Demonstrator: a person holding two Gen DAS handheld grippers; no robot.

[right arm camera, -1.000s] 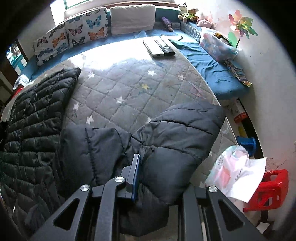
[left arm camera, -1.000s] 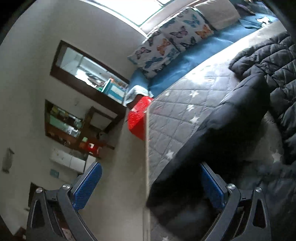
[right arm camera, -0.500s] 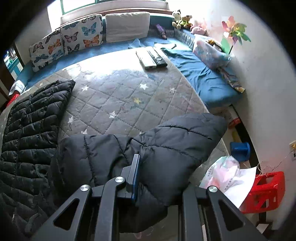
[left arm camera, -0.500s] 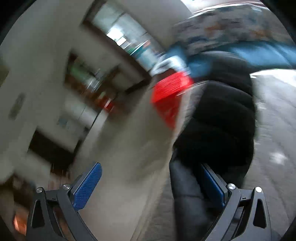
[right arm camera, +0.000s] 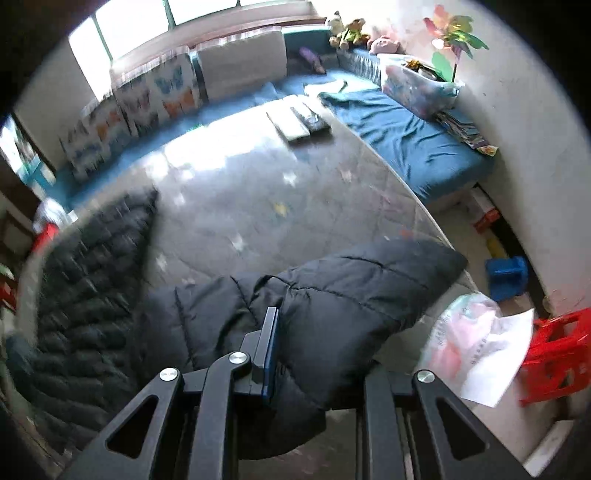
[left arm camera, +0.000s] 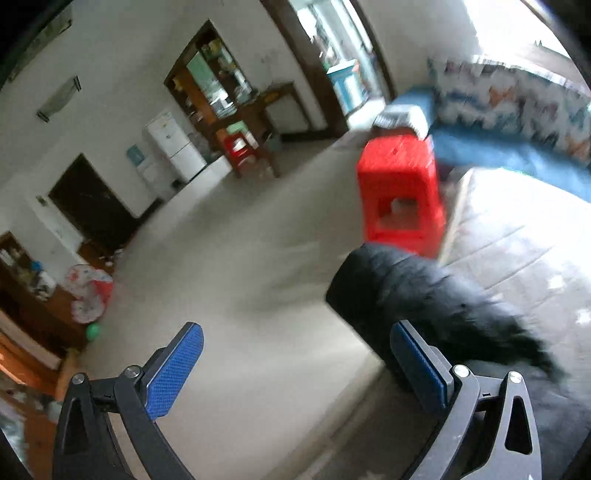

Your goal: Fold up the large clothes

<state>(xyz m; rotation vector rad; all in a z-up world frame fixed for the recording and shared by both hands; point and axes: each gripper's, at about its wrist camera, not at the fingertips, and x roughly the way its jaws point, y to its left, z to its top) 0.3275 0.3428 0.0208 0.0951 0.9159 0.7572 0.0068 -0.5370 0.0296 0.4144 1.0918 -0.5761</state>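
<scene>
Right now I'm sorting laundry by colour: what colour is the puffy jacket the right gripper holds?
Black; the jacket shows best in the right wrist view.

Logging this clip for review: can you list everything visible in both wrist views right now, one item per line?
puffer jacket: 1, black, near edge of bed, one part pinched in the right claw
quilted jacket: 1, black, spread on left of bed
quilt: 1, grey with stars, covering bed
butterfly pillows: 2, white patterned, along the window side
plain cushion: 1, beige, beside them
blue sheet: 1, right of quilt
remotes: about 3, far end of quilt
soft toys: several, far corner
pinwheel: 1, multicolour, right wall
red stool: 1, floor at bed's left side
red stool: 1, floor at right
blue stool: 1, floor at right
fridge: 1, white, far wall
left claw: open, sleeve beside its right finger
right claw: shut on jacket
</scene>
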